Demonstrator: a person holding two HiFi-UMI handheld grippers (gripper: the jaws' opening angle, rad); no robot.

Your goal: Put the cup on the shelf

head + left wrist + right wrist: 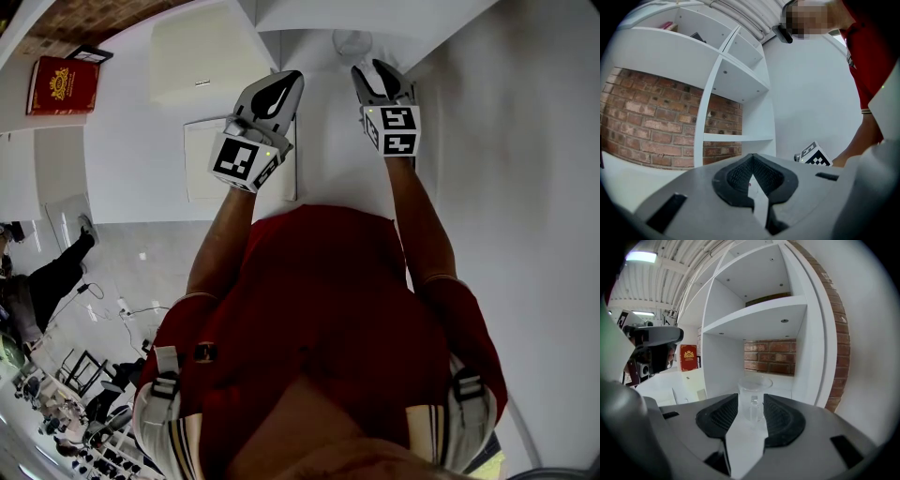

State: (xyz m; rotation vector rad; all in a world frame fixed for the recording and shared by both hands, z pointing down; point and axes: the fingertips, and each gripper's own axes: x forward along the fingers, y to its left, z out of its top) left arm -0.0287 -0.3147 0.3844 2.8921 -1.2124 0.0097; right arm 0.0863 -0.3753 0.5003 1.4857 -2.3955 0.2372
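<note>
The cup (pixel 753 397) stands upright near the shelf's (pixel 785 383) front edge. Its handle sits between the right gripper's (pixel 751 403) wide-open jaws, unpinched. Any retreat should run straight back without snagging the handle. The left gripper (pixel 751 174) is closed, empty.

The cup (pixel 753 398) is clear and shiny (like glass). The shelf (pixel 754 315) is smooth, the bricks (pixel 771 355) behind it rough.

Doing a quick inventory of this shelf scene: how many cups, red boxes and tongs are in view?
Clear cup: 1
Red box: 1
Tongs: 2, the left tongs and the right tongs
Total: 4
</note>
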